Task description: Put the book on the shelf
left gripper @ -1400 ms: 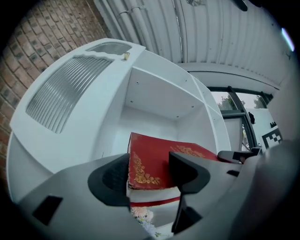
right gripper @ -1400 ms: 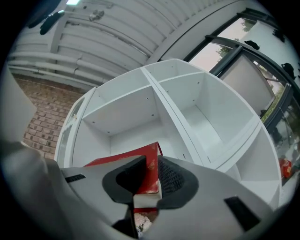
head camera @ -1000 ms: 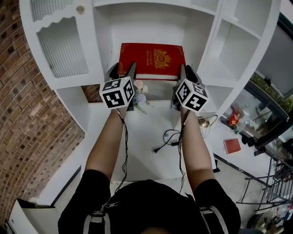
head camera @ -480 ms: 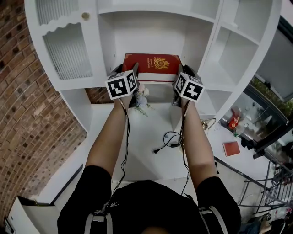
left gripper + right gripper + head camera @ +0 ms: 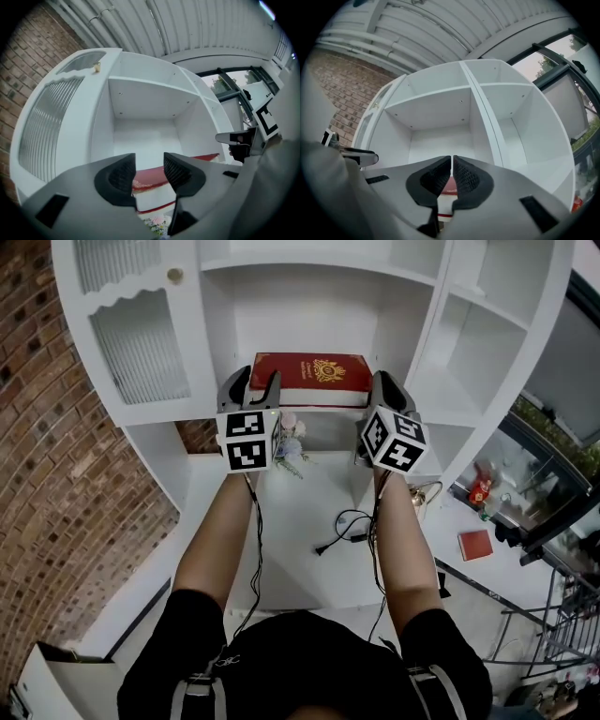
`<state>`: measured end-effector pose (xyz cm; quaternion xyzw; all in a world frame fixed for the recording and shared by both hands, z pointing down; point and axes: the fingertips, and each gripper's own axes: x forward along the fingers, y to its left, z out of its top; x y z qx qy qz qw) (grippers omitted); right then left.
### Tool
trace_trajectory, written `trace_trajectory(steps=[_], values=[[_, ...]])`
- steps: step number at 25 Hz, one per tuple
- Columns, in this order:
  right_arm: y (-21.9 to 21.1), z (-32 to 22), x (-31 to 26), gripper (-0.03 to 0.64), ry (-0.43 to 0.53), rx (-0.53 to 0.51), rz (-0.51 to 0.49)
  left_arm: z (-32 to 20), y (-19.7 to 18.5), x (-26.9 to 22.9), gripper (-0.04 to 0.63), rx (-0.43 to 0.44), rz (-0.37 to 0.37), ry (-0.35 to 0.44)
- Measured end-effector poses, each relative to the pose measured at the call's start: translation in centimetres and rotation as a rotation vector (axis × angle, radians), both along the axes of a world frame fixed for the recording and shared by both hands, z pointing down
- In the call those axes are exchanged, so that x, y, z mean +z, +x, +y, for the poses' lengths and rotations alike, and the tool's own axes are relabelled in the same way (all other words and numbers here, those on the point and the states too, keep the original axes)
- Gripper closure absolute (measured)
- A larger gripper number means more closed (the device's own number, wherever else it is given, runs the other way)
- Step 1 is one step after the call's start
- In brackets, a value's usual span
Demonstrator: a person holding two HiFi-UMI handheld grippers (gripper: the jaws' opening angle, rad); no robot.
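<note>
One red book with a gold crest on its cover lies flat on the middle shelf of a white cabinet, in the centre bay, its pale page edge facing the person. The left gripper is at the book's near left corner; its jaws stand moderately apart and are closing, and in the left gripper view the book shows through the gap, seemingly beyond the pads rather than pinched by them, though the angle makes that hard to confirm. The right gripper is just beside the book's near right corner; its jaws are closing too, down to a thin slit with nothing in it. Each gripper's marker cube faces up toward the head camera. Under the shelf, near the left gripper, sits a small bunch of pale flowers, and a black cable lies coiled on the white surface below. A ribbed glass door closes the cabinet's left bay, and a brick wall runs down the left side.
</note>
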<state>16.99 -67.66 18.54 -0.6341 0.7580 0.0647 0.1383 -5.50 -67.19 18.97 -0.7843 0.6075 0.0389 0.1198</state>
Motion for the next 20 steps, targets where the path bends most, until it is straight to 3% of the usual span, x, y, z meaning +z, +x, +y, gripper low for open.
trace_trajectory(steps=[2, 5, 8, 14, 20], values=[[-1.1, 2.0, 0.2, 0.606, 0.042, -0.016, 0.035, 2.0, 0.3, 0.3, 0.479, 0.014, -0.03, 0.021], [-2.8, 4.6, 1.7, 0.606, 0.067, -0.044, 0.072, 4.9, 0.6, 1.8, 0.573, 0.006, -0.087, 0.052], [-4.0, 6.6, 4.9, 0.606, 0.047, -0.065, 0.068, 7.2, 0.8, 4.9, 0.58, 0.022, -0.1, 0.03], [-6.3, 9.5, 12.3, 0.604, -0.022, -0.116, 0.073, 9.7, 1.2, 12.7, 0.581, 0.074, -0.072, -0.09], [-7.7, 11.3, 14.5, 0.603, -0.044, -0.137, 0.076, 11.5, 1.5, 15.0, 0.581, 0.105, -0.042, -0.123]])
